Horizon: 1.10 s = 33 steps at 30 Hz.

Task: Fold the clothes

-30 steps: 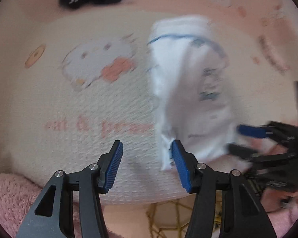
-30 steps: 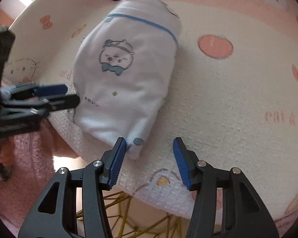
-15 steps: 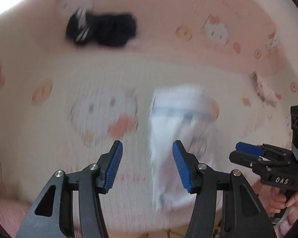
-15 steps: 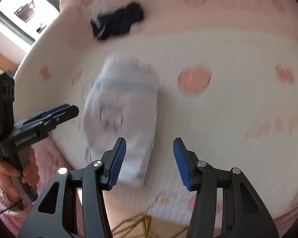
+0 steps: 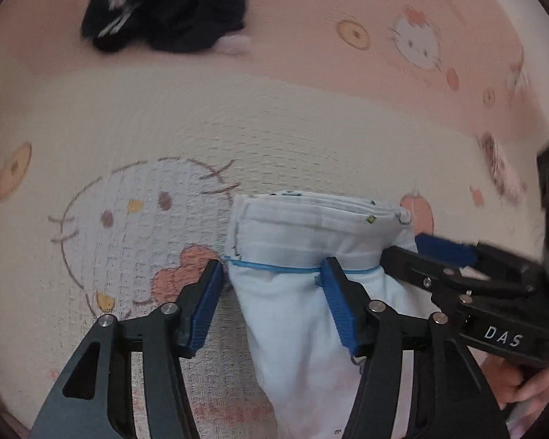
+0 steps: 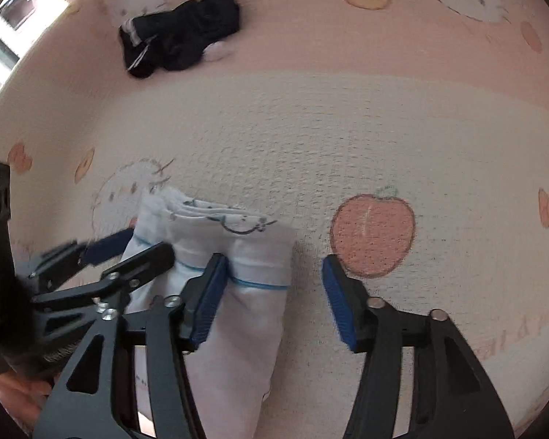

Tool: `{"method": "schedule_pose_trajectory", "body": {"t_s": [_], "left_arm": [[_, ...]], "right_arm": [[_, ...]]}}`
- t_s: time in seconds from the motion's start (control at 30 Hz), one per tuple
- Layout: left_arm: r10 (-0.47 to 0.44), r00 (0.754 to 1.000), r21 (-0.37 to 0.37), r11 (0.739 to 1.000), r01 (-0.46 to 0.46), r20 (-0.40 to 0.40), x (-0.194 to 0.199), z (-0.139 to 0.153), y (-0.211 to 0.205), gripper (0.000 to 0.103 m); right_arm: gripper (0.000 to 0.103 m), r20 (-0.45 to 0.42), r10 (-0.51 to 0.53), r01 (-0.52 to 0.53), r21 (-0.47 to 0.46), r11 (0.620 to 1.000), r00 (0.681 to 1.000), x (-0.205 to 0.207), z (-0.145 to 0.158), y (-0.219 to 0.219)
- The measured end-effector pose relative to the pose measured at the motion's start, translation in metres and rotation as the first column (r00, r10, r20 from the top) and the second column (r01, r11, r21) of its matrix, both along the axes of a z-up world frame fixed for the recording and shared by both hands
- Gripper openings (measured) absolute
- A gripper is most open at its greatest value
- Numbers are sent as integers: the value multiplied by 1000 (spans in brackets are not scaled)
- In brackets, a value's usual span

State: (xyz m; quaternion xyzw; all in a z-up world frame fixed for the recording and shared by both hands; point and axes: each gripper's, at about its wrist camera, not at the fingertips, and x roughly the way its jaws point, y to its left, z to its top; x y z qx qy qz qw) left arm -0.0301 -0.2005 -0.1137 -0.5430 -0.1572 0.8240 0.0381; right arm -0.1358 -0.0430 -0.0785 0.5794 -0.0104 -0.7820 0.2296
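While the folded white garment lies near the blanket's front edge, left tongs and right tongs stand spread, straddling its side edges. Bare blanket extends beyond toward the black clothing.

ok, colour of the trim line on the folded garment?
Blue, on the white folded garment; clearest in the left wrist view.

A white garment with a thin blue trim line and small printed figures is seen folded into a narrow, layered bundle near the front edge of the blanket; a crumpled black garment is seen toward its far edge, well apart
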Motion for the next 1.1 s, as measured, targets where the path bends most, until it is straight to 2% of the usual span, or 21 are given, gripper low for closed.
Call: {"method": "schedule_pose_trajectory", "body": {"t_s": [0.13, 0.17, 0.23, 0.3, 0.33, 0.47, 0.53, 0.57, 0.63, 0.67, 0.73, 0.77, 0.83, 0.9, 0.97, 1.0, 1.03, 1.1], "left_arm": [[57, 998, 106, 993, -59, 23, 2, -3, -16, 61], [62, 998, 147, 987, -64, 19, 2, 1, -19, 61], [43, 999, 219, 975, -35, -32, 3, 13, -17, 61], [32, 995, 191, 982, -13, -95, 2, 25, -8, 61], [28, 995, 163, 987, -13, -93, -4, 23, -2, 61], [42, 999, 78, 996, -43, 13, -30, -12, 15, 62], [78, 997, 81, 994, -80, 22, -29, -11, 10, 62], [96, 995, 70, 993, -97, 23, -28, -9, 7, 62], [123, 992, 2, 992, -123, 6, -27, 0, 5, 62], [128, 992, 19, 992, -128, 2, -26, 3, 3, 62], [95, 995, 133, 987, -95, 1, -26, 8, 6, 62], [66, 998, 155, 986, -65, -3, -27, 9, 13, 62], [-6, 1000, 129, 992, 6, -5, -25, 11, 38, 62], [-61, 998, 70, 996, 60, 15, -22, 5, 65, 62], [-72, 996, -15, 997, 73, 57, -20, -3, 75, 63], [-67, 995, -50, 996, 70, 74, -20, -7, 77, 63], [-54, 995, -65, 996, 60, 87, -20, -10, 77, 66], [-5, 996, -6, 1000, 5, 89, -21, -10, 70, 66]], "right_arm": [[59, 28, -10, 12, -70, 997, 1000, 4, 0, 27], [53, 21, -19, 21, -112, 994, 1000, 3, 6, 33], [52, -33, -3, -2, -149, 989, 999, 9, 22, 35], [52, -103, 30, -45, -149, 988, 994, 17, 38, 30], [52, -96, 26, -38, -126, 991, 995, 13, 34, 23], [52, -46, -14, 12, -58, 998, 999, -4, 13, 9], [59, -9, -58, 57, -78, 995, 998, -8, 2, 19], [59, -6, -76, 75, -90, 993, 997, -6, 2, 27], [59, -30, -105, 102, -84, 991, 994, 0, 9, 41], [58, -51, -115, 111, -71, 991, 992, 4, 14, 46], [58, -69, -105, 100, -78, 992, 992, 19, 26, 53], [58, -73, -93, 86, -92, 992, 993, 29, 32, 56], [58, -83, -47, 40, -86, 996, 995, 47, 34, 50], [57, -91, 7, -8, -18, 1000, 996, 63, 26, 41], [55, -91, 48, -41, 70, 997, 995, 79, 15, 37], [55, -71, 31, -25, 84, 996, 997, 82, 8, 44], [55, -51, 12, -9, 62, 998, 999, 83, 5, 52], [55, -20, -25, 25, 31, 999, 999, 86, 7, 71]]}}
